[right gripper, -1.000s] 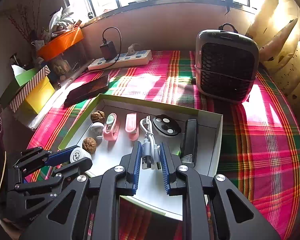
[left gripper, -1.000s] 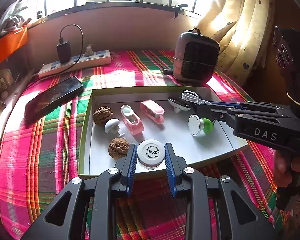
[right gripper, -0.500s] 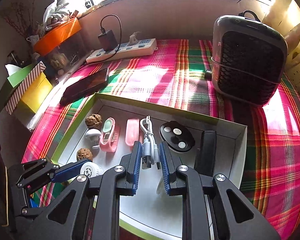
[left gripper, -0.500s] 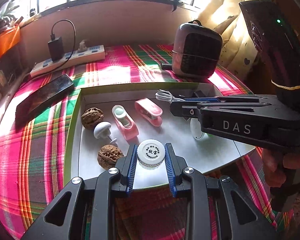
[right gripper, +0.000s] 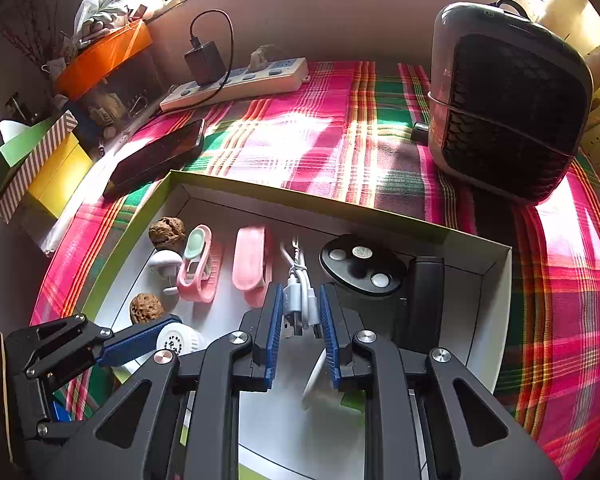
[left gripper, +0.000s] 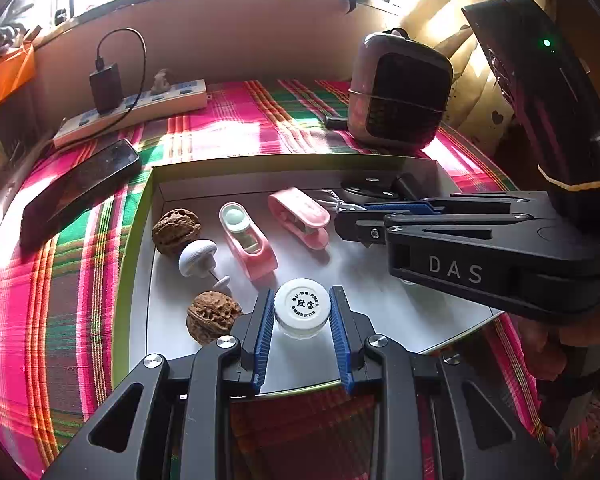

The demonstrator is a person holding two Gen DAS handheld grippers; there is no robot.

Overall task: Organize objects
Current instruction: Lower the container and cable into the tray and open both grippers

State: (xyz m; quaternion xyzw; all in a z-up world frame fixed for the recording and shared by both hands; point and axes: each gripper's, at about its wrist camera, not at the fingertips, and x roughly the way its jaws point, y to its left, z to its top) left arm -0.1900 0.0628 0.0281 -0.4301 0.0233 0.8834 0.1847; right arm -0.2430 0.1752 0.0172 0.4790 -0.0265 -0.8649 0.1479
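A shallow white tray with a green rim (left gripper: 140, 240) (right gripper: 496, 280) lies on the plaid cloth. My left gripper (left gripper: 302, 312) is shut on a small white-capped jar (left gripper: 302, 307) over the tray's near edge; the jar also shows in the right wrist view (right gripper: 178, 340). My right gripper (right gripper: 300, 312) is shut on a bundled white USB cable (right gripper: 298, 294) inside the tray, and it also shows in the left wrist view (left gripper: 376, 216). Two walnuts (left gripper: 176, 231) (left gripper: 212, 316), a white mushroom-shaped piece (left gripper: 198, 258), two pink clips (left gripper: 248, 240) (left gripper: 300, 218), a black round disc (right gripper: 362, 266) and a black block (right gripper: 422, 300) lie in the tray.
A dark heater (right gripper: 508, 104) stands at the back right. A power strip with a plugged charger (right gripper: 236, 80) runs along the back wall. A black phone (left gripper: 80, 188) lies left of the tray. Yellow and striped boxes (right gripper: 32, 164) and an orange bin (right gripper: 104, 54) stand at the far left.
My right gripper has moved forward and left over the tray with the cable. My left gripper has kept hold of the jar and edged slightly further over the tray.
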